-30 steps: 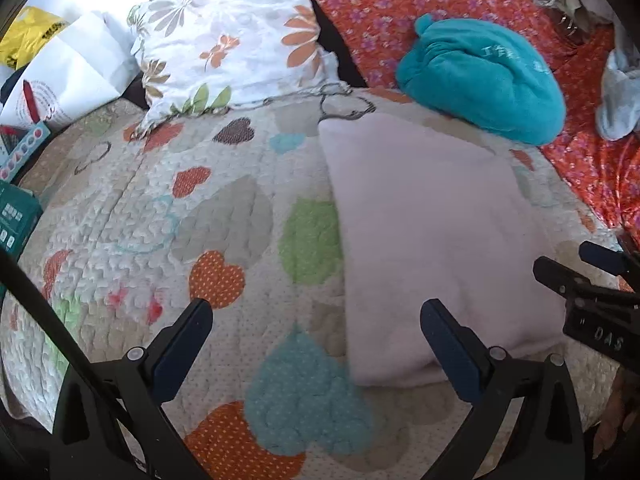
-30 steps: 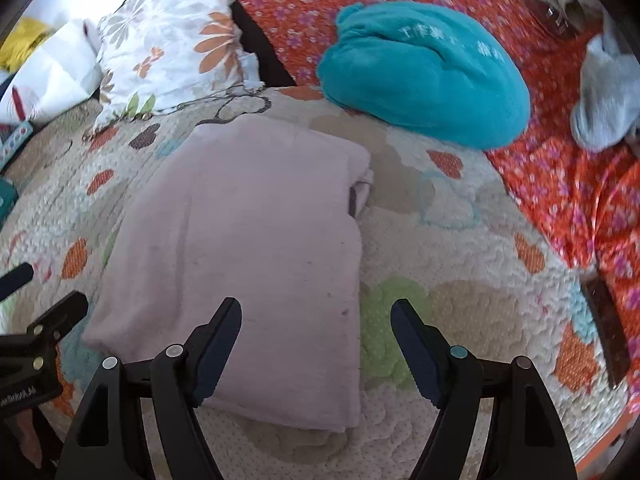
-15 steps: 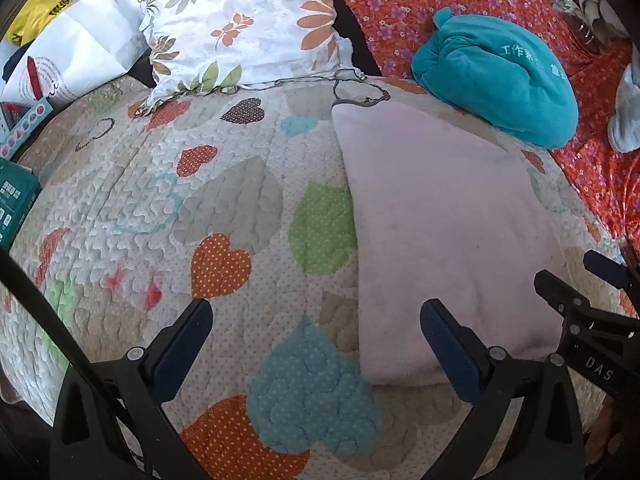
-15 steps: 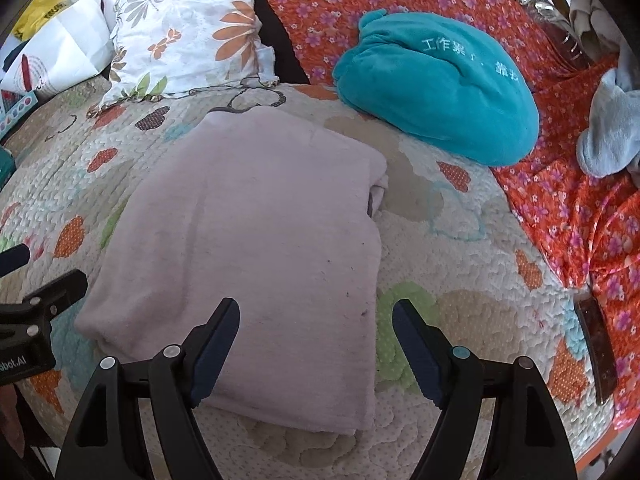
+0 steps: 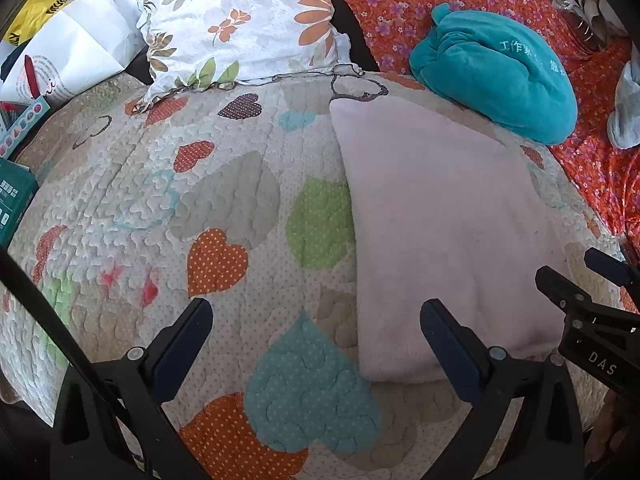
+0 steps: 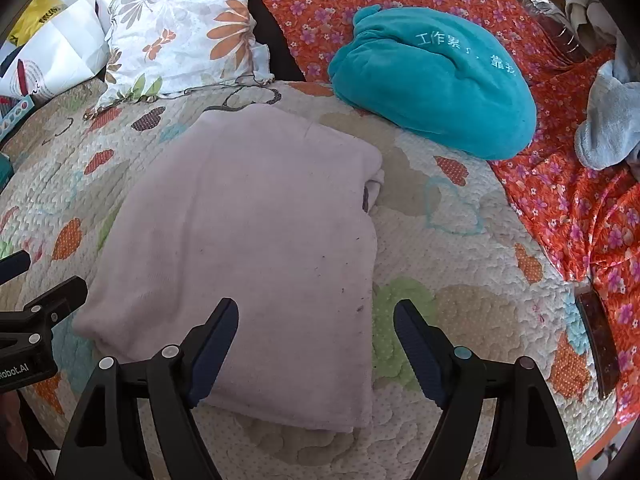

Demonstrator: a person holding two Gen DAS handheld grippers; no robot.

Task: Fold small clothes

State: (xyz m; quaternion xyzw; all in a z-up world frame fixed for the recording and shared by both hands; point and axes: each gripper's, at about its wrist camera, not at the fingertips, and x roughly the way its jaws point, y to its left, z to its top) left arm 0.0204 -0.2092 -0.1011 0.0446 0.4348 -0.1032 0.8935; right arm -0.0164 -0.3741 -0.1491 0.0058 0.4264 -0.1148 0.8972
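Looking through the left wrist view first: your left gripper [image 5: 316, 330] hangs above the heart-patterned quilted bedspread [image 5: 224, 200] with its jaws spread wide and nothing between them. The pale pink, soft-knit folded garment [image 5: 440, 220] lies flat on that bedspread, ahead and to the right of this tool. Its near-left corner sits just beside the right finger. The garment's long axis runs from the near edge away toward the teal plush cushion [image 5: 496, 80] and the floral pillow [image 5: 240, 24], leaning slightly left as it recedes. The right gripper [image 5: 588, 292] shows at the frame's right edge, over the garment's near-right corner.

From the right wrist view: your right gripper [image 6: 316, 340] is also agape and empty, poised over the garment's [image 6: 248, 240] near edge. Its left finger overlaps the cloth; its right finger hangs over bare bedspread [image 6: 460, 300]. The garment reads as a long rectangle, with the narrow end nearest you. A bunched layer peeks out at the far-right corner, so the stack is not quite square.

Judgement: the step in hand appears to be taking the near edge for a further fold away from you.

- Seat each tool on its own near corner.
- Pinch all layers together.
- Lift evenly and carry the edge along the long axis, so that it lands parallel to the far edge.
- Watch that the loose far-right layer does not drag out.
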